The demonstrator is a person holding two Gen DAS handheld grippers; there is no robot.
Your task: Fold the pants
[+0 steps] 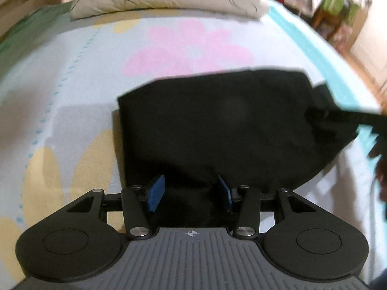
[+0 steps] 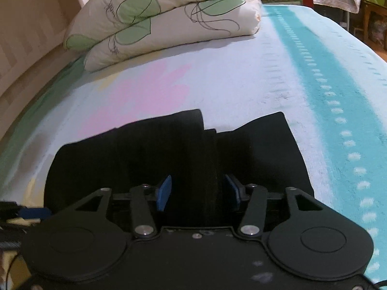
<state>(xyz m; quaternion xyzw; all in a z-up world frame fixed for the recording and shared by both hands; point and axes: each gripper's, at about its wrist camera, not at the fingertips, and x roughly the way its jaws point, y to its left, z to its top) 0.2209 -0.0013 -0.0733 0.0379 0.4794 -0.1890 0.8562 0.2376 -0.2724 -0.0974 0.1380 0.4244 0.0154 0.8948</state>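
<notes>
Pastel flower-print bedspread (image 1: pixel 72 77), folded black fabric pants (image 1: pixel 217 120) spread just ahead of and under both claws, left gripper (image 1: pixel 191 193) and right gripper (image 2: pixel 198 193) blue pads spread apart, pinching nothing.

Open bedspread (image 1: pixel 79 77) surrounds the black pants (image 1: pixel 217 125); only the folded duvet (image 2: pixel 169 21) blocks the far end.

The pants (image 1: pixel 217 130) lie flat on the bed (image 1: pixel 72 77). Pillows (image 2: pixel 164 24) lie stacked behind them, well apart. Each gripper's jaws stand over the pants' near edge.
</notes>
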